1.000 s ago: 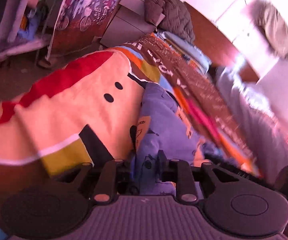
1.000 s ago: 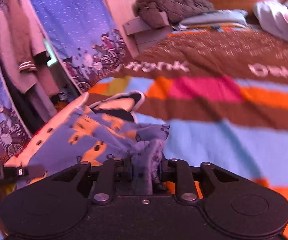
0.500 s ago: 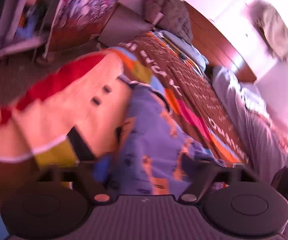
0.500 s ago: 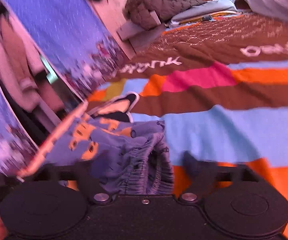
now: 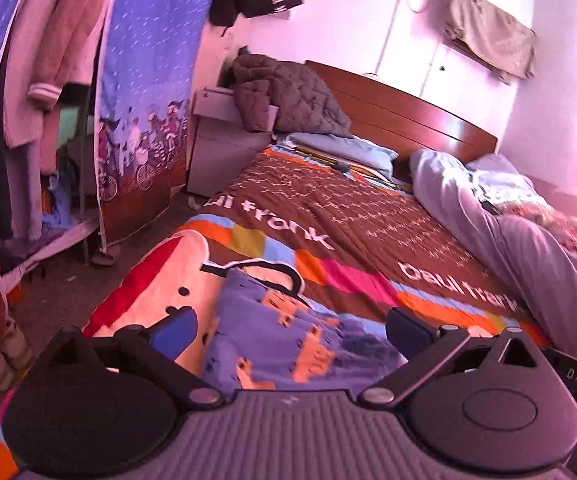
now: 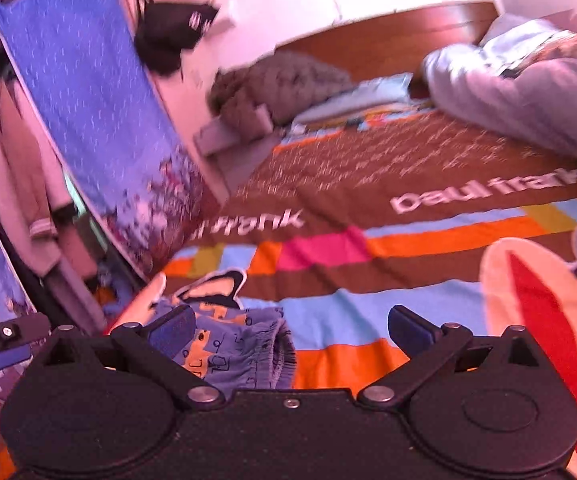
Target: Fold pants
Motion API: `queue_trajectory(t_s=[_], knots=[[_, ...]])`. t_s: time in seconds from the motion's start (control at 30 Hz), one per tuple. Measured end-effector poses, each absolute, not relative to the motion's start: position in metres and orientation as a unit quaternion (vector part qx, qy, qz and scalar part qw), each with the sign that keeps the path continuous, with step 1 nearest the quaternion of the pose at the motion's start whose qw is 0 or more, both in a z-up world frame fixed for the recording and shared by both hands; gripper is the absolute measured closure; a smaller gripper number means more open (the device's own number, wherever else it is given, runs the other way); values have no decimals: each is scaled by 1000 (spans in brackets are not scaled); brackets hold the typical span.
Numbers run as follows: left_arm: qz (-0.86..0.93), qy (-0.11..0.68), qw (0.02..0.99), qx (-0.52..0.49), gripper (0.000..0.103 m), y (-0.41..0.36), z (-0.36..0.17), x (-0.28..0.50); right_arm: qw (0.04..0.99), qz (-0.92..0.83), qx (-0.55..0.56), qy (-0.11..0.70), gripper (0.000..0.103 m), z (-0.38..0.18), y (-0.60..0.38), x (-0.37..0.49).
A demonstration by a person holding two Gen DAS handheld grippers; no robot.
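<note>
The small blue pants (image 5: pixel 288 340) with orange prints lie folded on the colourful bedspread (image 5: pixel 328 208) near its front left corner. My left gripper (image 5: pixel 292 326) is open and empty, raised just above the pants. In the right wrist view the pants (image 6: pixel 232 348) show their gathered waistband toward the right. My right gripper (image 6: pixel 292 326) is open and empty, above the waistband side. The left gripper's tip (image 6: pixel 0 344) shows at the left edge of the right wrist view.
A grey duvet (image 5: pixel 528 232) is bunched along the bed's right side. Pillows and a brown quilted jacket (image 5: pixel 288 96) lie at the wooden headboard (image 5: pixel 408 108). A nightstand (image 5: pixel 224 152) and a fabric wardrobe (image 5: pixel 144 120) stand left of the bed.
Both grippers were shut on the pants a second ago. They have opened, let the pants go onto the bedspread, and lifted back.
</note>
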State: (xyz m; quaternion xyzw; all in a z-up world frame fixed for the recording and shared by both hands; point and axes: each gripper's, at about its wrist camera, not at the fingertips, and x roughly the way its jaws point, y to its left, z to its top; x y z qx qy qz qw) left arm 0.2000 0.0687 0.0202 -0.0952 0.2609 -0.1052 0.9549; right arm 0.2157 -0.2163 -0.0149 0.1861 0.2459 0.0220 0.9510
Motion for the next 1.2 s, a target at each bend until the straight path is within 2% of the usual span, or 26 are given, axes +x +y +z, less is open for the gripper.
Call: queue_trajectory(t_s=[0.3, 0.5, 0.77, 1.2], knots=[[-105, 249, 962, -34, 0, 43, 17, 130, 962, -1, 185, 200, 1, -13, -202, 124], [-100, 228, 968, 36, 0, 32, 10, 87, 967, -22, 139, 212, 1, -19, -187, 77], [-90, 231, 965, 81, 0, 25, 1, 54, 973, -20, 96, 207, 1, -25, -181, 33], [-86, 256, 962, 37, 0, 46, 2, 45, 976, 2, 75, 203, 1, -25, -169, 20]])
